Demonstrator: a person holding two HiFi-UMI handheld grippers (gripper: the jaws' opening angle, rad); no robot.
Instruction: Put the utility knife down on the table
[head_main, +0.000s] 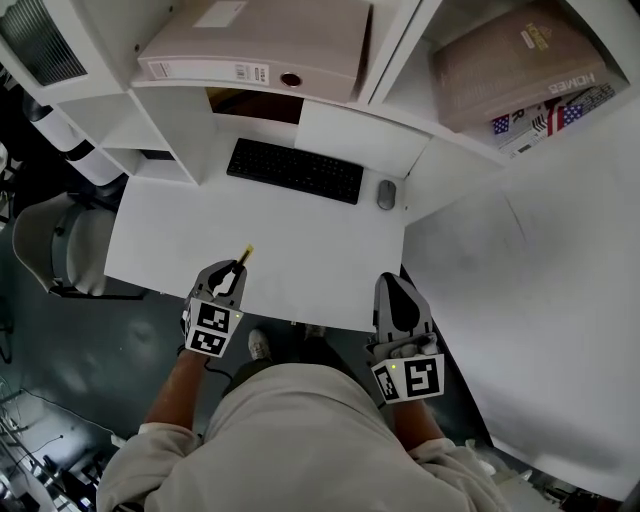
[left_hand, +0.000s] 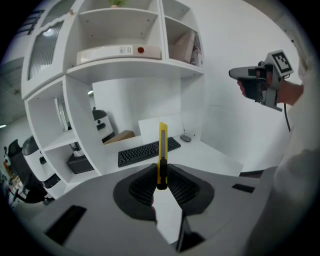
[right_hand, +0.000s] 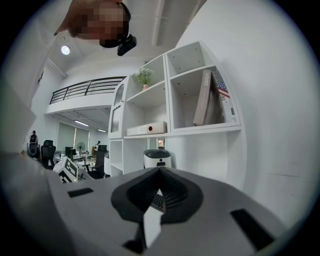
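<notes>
The yellow utility knife (head_main: 243, 258) (left_hand: 162, 150) sticks out forward from my left gripper (head_main: 236, 268) (left_hand: 162, 176), whose pads are shut on its black rear end. It hangs over the near left part of the white table (head_main: 300, 250), and I cannot tell whether its tip touches the top. My right gripper (head_main: 392, 283) (right_hand: 159, 186) is at the table's near right edge, jaws together with nothing between them. In the left gripper view the right gripper (left_hand: 255, 80) shows at the upper right, held level.
A black keyboard (head_main: 295, 170) (left_hand: 147, 150) and a grey mouse (head_main: 386, 194) lie at the back of the table. White shelves above hold a binder (head_main: 260, 40) and books (head_main: 530, 70). An office chair (head_main: 60, 245) stands to the left.
</notes>
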